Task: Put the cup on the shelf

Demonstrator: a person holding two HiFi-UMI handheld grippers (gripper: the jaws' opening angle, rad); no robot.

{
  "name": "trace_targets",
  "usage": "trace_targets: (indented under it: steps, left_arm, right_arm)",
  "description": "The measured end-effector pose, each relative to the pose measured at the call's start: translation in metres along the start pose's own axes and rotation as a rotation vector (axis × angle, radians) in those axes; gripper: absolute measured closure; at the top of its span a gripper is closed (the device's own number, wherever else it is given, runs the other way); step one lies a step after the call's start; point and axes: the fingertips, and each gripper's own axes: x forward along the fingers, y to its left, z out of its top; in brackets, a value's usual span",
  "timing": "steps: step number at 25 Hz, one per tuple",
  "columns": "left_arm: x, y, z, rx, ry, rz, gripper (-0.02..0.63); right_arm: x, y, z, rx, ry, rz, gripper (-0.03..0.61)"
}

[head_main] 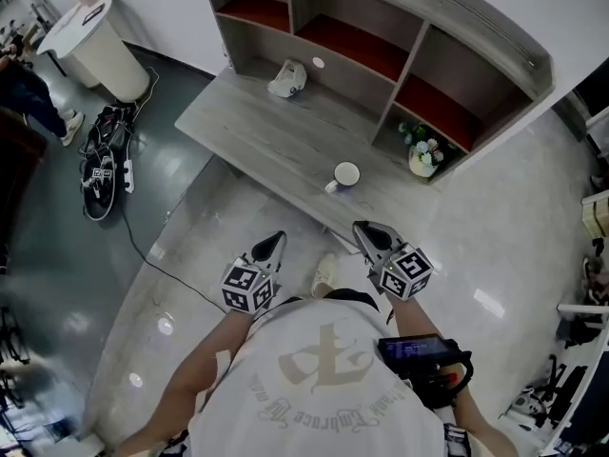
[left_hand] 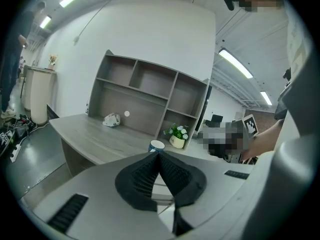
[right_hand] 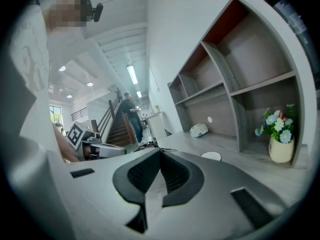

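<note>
Near the middle of the head view, the cup (head_main: 345,175) stands upright on the desk (head_main: 257,131), close to its front edge and well apart from both claws. Its mouth faces up and nothing shows inside it. Lower in the frame, the left claw (head_main: 269,247) and the right claw (head_main: 371,233) point toward the desk. Each is pressed together with nothing between its tips, which suits an approach, since neither is near enough to need spreading. The right claw sits nearer the cup, so it looks the likelier one to take it. Above the cup in the frame, the shelf (head_main: 381,55) rises from the back of the desk. Most of its compartments are bare, leaving room for the cup. Only the lower right compartment is taken, by a vase (head_main: 422,160) holding flowers. A crumpled white thing (head_main: 287,79) lies on the desk to the upper left of the cup.
</note>
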Motion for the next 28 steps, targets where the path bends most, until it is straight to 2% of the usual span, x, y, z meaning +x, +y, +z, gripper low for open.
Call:
trace_targets:
  steps: [7,14,20,28]
  left_arm:
    - [0.060,0.012,0.022,0.006,0.043,-0.021,0.612]
    - [0.104,0.010,0.043,0.030,0.070,-0.024,0.612]
    - [0.126,0.018,0.057,0.041,0.082,0.001,0.612]
    - [0.136,0.027,0.061,0.045,0.116,-0.027,0.612]
  right_arm:
    - [0.023,-0.056,0.010,0.016,0.011,-0.021,0.574]
    - [0.038,-0.098,0.016,0.030,0.014,-0.004,0.574]
    - [0.051,-0.116,0.024,0.031,0.007,0.035,0.574]
    - [0.062,-0.120,0.018,0.041,0.034,0.017,0.574]
